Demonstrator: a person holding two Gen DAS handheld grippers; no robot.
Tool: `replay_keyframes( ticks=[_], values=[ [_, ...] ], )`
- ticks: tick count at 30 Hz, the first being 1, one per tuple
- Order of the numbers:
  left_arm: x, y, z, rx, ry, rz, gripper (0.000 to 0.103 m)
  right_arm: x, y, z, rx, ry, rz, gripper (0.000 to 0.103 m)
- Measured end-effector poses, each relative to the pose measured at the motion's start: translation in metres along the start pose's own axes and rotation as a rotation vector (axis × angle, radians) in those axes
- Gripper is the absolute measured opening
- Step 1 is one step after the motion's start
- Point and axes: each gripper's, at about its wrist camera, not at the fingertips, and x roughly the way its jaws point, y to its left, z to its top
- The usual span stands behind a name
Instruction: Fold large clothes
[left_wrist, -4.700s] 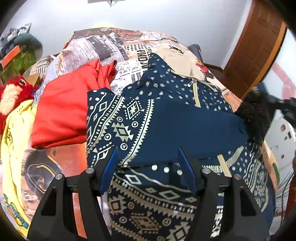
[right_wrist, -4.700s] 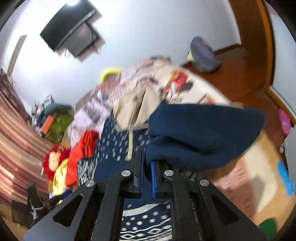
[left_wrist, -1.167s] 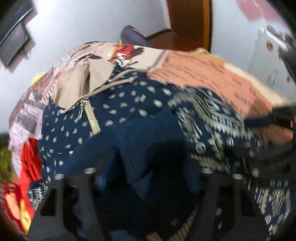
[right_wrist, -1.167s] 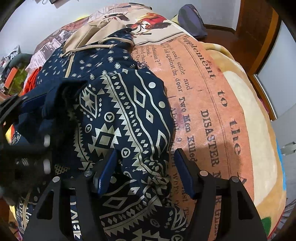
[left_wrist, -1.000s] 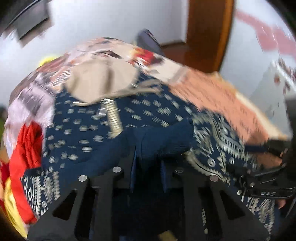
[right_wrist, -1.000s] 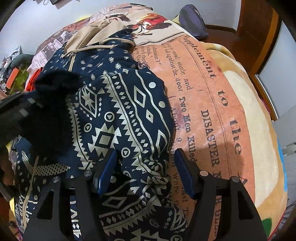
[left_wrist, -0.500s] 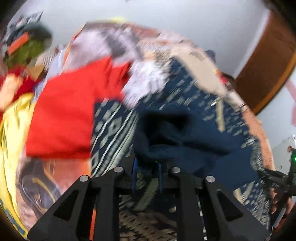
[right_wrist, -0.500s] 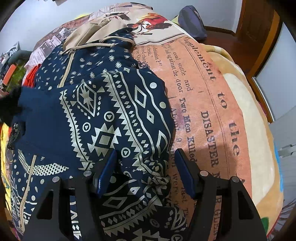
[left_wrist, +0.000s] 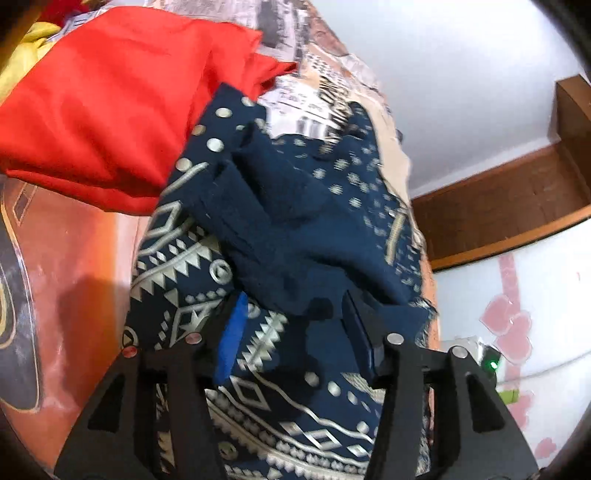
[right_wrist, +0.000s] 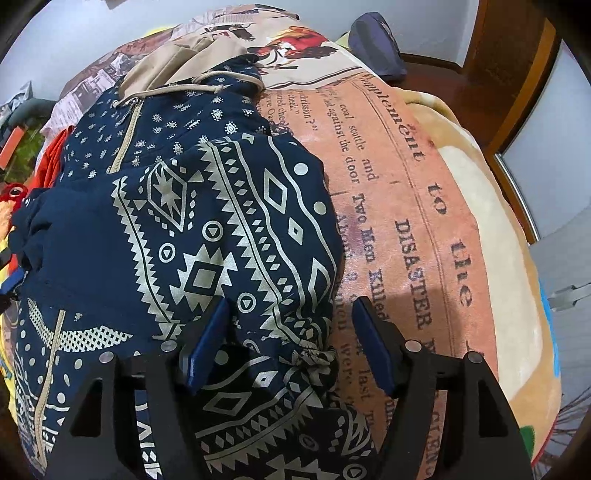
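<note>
Over on my left, one red garment lies folded on the printed blanket, just beside the navy patterned hoodie I'm working. My left gripper has its jaws apart above the plain dark fold of that hoodie; nothing is pinched. I'd call this mid-fold: a sleeve looks laid across the body, and the hem end is not yet brought up. Next I'd judge both claws need a grip on the bottom edge. Moving right, the right gripper is also spread wide, straddling the bunched cuff without clamping it. Count: one hoodie, one red piece, two grippers.
</note>
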Motion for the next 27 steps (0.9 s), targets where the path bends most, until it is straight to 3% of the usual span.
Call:
replay_keyframes(
  ticks=[3, 5, 8, 12, 15, 18, 21, 27],
  values=[
    [0.007, -0.003, 0.006, 0.007, -0.031, 0.054, 0.051, 0.0, 0.0, 0.0, 0.0, -0.001, -0.002, 0.066],
    [0.012, -0.014, 0.012, 0.069, -0.082, 0.158, 0.048, 0.0, 0.0, 0.0, -0.003, 0.001, -0.004, 0.066],
    [0.021, -0.034, 0.02, 0.18, -0.121, 0.322, 0.024, -0.001, 0.003, 0.002, -0.016, 0.007, -0.02, 0.066],
    [0.001, -0.072, 0.025, 0.295, -0.188, 0.292, 0.015, -0.015, 0.01, 0.013, -0.05, -0.013, -0.024, 0.066],
    [-0.036, -0.101, 0.025, 0.372, -0.28, 0.234, 0.015, -0.029, 0.015, 0.023, -0.055, -0.066, -0.033, 0.066],
    [-0.072, -0.108, 0.023, 0.405, -0.356, 0.223, 0.015, -0.028, 0.022, 0.029, -0.067, -0.079, -0.028, 0.066],
    [-0.078, -0.091, 0.028, 0.378, -0.336, 0.246, 0.015, -0.007, 0.031, 0.025, -0.097, -0.028, -0.013, 0.066],
    [-0.04, -0.016, 0.018, 0.285, -0.202, 0.421, 0.015, 0.008, 0.033, 0.019, -0.099, -0.028, -0.022, 0.072]
  ],
)
